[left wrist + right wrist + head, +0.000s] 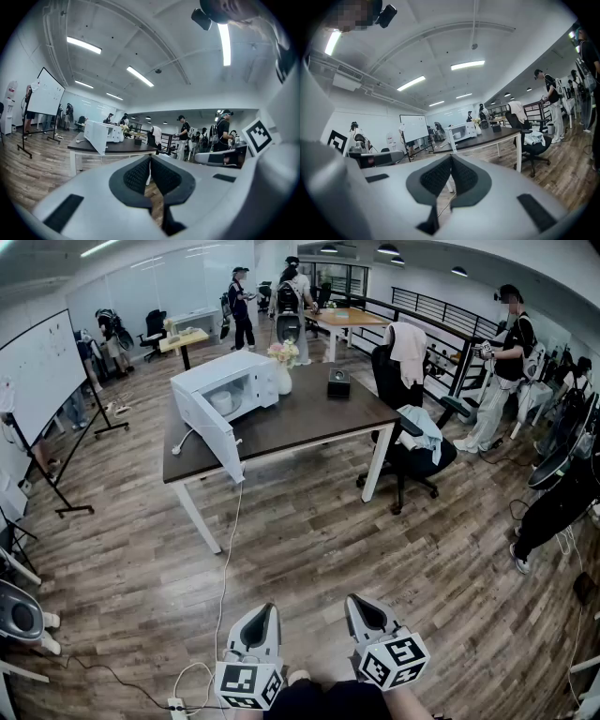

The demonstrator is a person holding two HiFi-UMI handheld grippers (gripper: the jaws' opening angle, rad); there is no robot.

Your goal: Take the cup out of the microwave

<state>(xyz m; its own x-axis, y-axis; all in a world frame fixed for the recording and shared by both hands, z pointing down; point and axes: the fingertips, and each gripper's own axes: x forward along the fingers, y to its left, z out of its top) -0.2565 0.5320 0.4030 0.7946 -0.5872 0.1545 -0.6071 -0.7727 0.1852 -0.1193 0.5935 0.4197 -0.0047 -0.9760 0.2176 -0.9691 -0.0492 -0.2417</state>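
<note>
A white microwave point(225, 390) stands on the left end of a dark table point(319, 418), its door point(208, 432) swung open toward me. Inside, a pale cup point(223, 401) is dimly visible. Both grippers are low in the head view, far from the table, above the wood floor. My left gripper point(265, 612) is shut with nothing between its pads. My right gripper point(361, 604) is likewise shut and empty. The microwave point(101, 133) shows small and distant beyond the left gripper point(150, 161), and the microwave point(461, 132) also shows beyond the right gripper point(451, 161).
A vase of flowers point(283, 367) and a small black box point(338, 382) sit on the table. A black office chair point(412, 442) with clothes stands at its right. A whiteboard point(37, 381) is at the left. A white cable point(225, 568) runs across the floor. Several people stand around.
</note>
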